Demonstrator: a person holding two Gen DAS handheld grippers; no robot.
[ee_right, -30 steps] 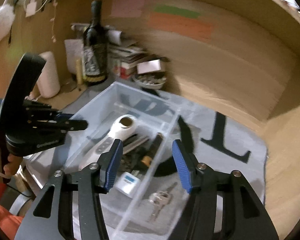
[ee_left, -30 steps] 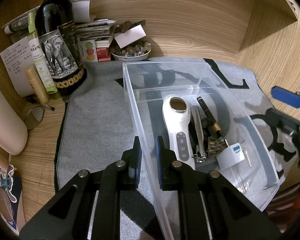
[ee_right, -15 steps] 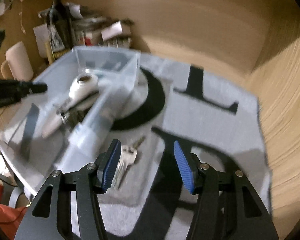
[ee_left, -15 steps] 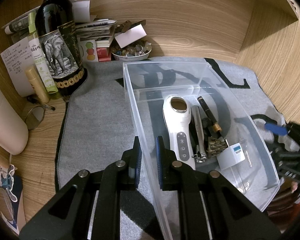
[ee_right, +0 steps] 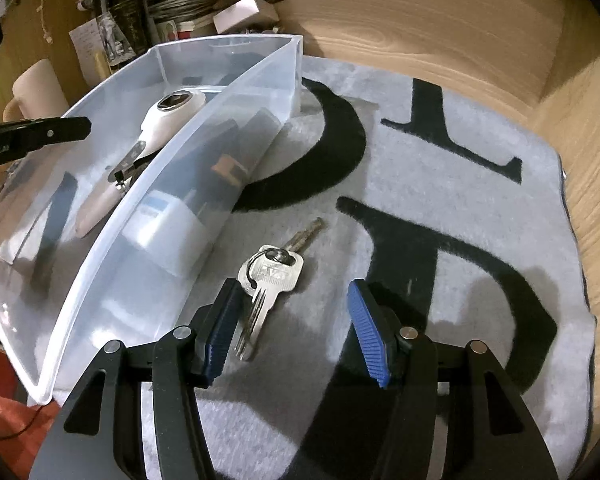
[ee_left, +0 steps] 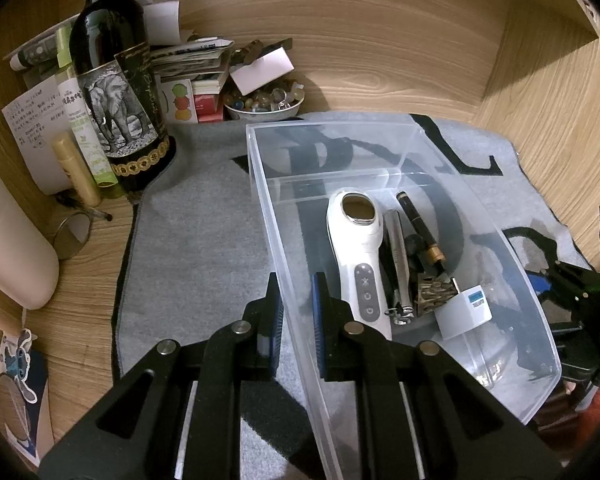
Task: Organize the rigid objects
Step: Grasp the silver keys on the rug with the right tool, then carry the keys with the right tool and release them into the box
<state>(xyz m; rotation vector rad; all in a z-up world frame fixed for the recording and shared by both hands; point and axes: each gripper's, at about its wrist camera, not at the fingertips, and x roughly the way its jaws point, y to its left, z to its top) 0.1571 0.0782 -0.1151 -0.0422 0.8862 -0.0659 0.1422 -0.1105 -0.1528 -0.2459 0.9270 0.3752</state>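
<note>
Mostly done, I'd judge: the clear bin already holds a white handheld device, nail clippers, a pen and a small white box. Just beside the bin, a bunch of keys lies loose on the grey mat. The left gripper pinches the bin's wall; the right gripper hovers over the keys, jaws spread wide and empty.

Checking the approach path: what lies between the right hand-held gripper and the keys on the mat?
Nothing. In the right wrist view the right hand-held gripper is open just short of the keys, with only bare grey mat between; its left finger overlaps the blade tips.
</note>
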